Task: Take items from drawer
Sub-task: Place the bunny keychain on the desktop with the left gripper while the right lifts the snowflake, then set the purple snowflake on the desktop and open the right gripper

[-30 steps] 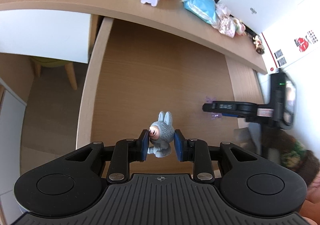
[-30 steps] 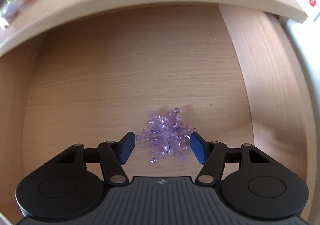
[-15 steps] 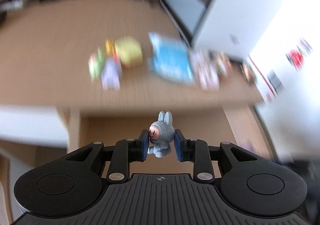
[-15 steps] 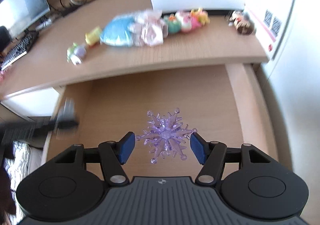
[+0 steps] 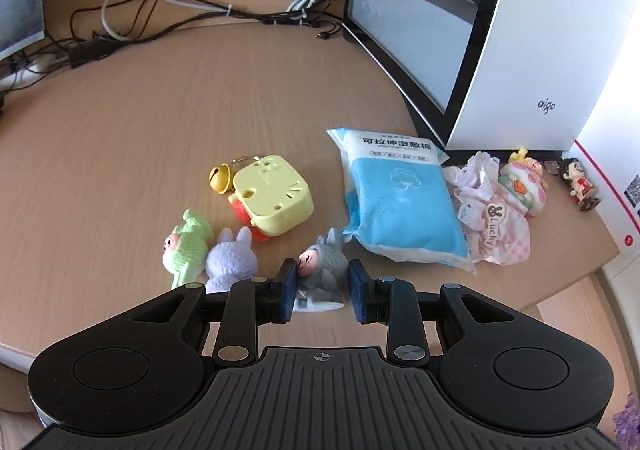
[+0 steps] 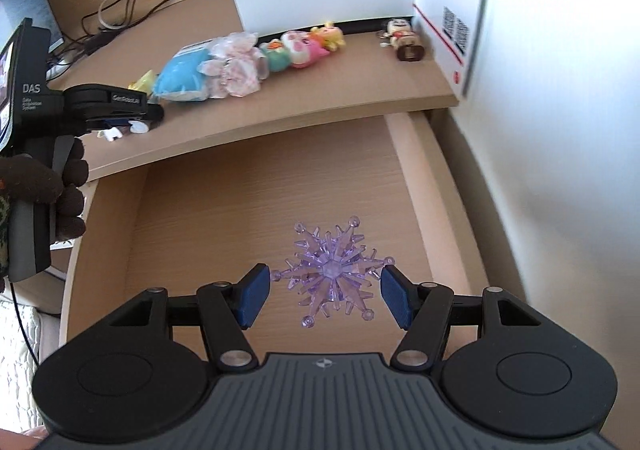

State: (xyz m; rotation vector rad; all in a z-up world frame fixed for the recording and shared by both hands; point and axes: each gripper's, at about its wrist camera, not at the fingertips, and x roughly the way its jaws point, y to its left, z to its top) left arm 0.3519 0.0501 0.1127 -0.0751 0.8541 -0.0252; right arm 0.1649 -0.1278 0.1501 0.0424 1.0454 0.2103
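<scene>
Wooden desk [image 5: 200,98], white wall [image 6: 560,90], bright daylight

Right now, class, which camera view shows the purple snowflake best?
The right wrist view: the purple snowflake sits whole and sharp between the right gripper pads, above the open drawer. The left wrist view catches only a purple sliver at its bottom right corner.

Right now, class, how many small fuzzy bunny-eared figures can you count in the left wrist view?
3. The green figure and lilac figure lie side by side on the desk; the grey figure sits between the left gripper fingers. Others may hide behind the gripper.
</scene>
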